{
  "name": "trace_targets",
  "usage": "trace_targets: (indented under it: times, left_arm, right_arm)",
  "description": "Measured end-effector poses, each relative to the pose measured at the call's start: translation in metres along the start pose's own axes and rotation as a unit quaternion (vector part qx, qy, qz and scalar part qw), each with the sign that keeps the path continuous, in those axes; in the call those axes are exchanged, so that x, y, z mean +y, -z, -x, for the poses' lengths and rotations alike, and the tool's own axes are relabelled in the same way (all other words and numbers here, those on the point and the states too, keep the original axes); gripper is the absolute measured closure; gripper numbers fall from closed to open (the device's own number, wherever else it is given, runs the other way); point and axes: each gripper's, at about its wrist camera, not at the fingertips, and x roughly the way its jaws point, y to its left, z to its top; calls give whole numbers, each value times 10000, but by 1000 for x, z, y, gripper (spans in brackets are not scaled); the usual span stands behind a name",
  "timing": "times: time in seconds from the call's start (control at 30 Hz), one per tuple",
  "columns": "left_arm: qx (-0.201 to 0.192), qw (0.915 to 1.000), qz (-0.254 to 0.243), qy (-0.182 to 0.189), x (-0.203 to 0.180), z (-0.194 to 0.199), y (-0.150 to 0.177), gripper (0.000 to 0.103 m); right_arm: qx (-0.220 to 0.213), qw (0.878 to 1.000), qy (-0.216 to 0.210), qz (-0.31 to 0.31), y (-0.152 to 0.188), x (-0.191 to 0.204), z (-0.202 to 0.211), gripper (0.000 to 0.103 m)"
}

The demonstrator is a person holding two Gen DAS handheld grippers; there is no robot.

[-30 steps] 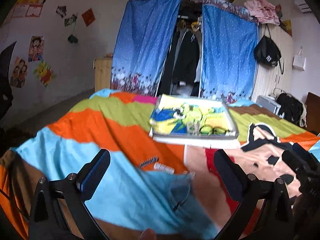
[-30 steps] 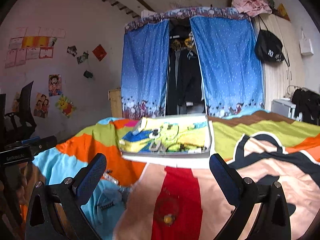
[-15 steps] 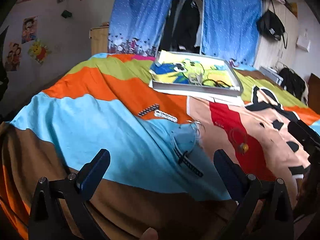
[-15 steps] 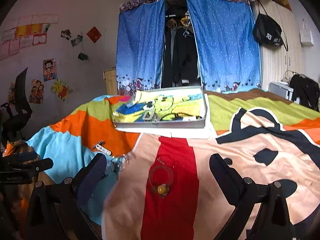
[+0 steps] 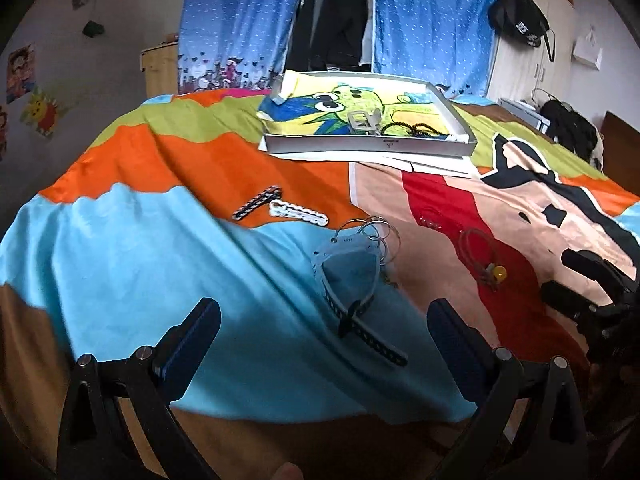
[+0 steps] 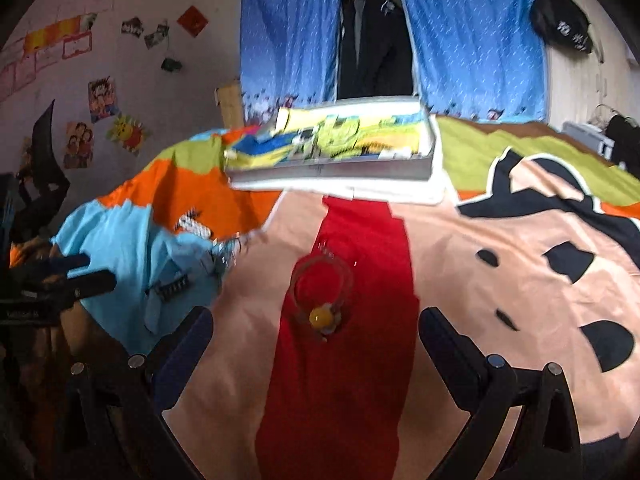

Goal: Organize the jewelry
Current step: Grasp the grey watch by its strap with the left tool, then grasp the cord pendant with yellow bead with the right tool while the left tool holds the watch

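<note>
Left gripper (image 5: 324, 332) is sitting wide open, nothing between the fingers, hovering over the light-blue patch of the bedspread (image 5: 120, 248). Just ahead of it, a pale blue perforated strap (image 5: 340, 276) is lying looped on the blue fabric, its dark-edged tail crossing toward the fingers. A cluster of thin silver rings (image 5: 378, 232) is touching the strap's far end. Further out on the orange band, a black-and-white clip (image 5: 256, 202) and a white beaded clip (image 5: 298, 212) are lying side by side, nearly touching.

Right gripper (image 6: 316, 344) is also spread open and empty, hovering over the red stripe. Between and just beyond its fingers, a clear bracelet with a yellow bead (image 6: 320, 294) is lying flat on the red. This view is motion-blurred, so finer detail is hard to read.

At the far side of the bed, a shallow white tray (image 5: 372, 146) is sitting on white paper sheets, lined with a cartoon drawing; a dark beaded string (image 5: 412, 128) and a grey buckle-like piece (image 5: 362, 120) are lying inside it. Blue curtains (image 5: 240, 20) are hanging behind.
</note>
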Motion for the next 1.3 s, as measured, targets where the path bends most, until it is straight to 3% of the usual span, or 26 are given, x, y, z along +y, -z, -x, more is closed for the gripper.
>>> trace_targets:
  times: [0.27, 0.5, 0.9, 1.03, 1.17, 1.3]
  left_arm:
    - [345, 9984, -106, 439, 6, -40, -4, 2]
    - [454, 9976, 24, 529, 14, -63, -14, 4]
    - [561, 9966, -1, 604, 14, -88, -18, 37]
    - [630, 9954, -68, 723, 11, -91, -17, 52]
    - [622, 9953, -71, 742, 10, -91, -16, 54]
    - [589, 9957, -65, 711, 8, -88, -16, 55]
  right_arm:
    - [518, 9982, -275, -80, -3, -14, -39, 0]
    - [767, 9961, -390, -175, -15, -17, -67, 4]
    - [1078, 9941, -127, -73, -18, -11, -96, 30]
    - [1030, 9946, -66, 33, -16, -4, -95, 45]
    - [960, 9953, -124, 86, -14, 1, -92, 68]
    - [932, 9954, -169, 109, -12, 5, -90, 82]
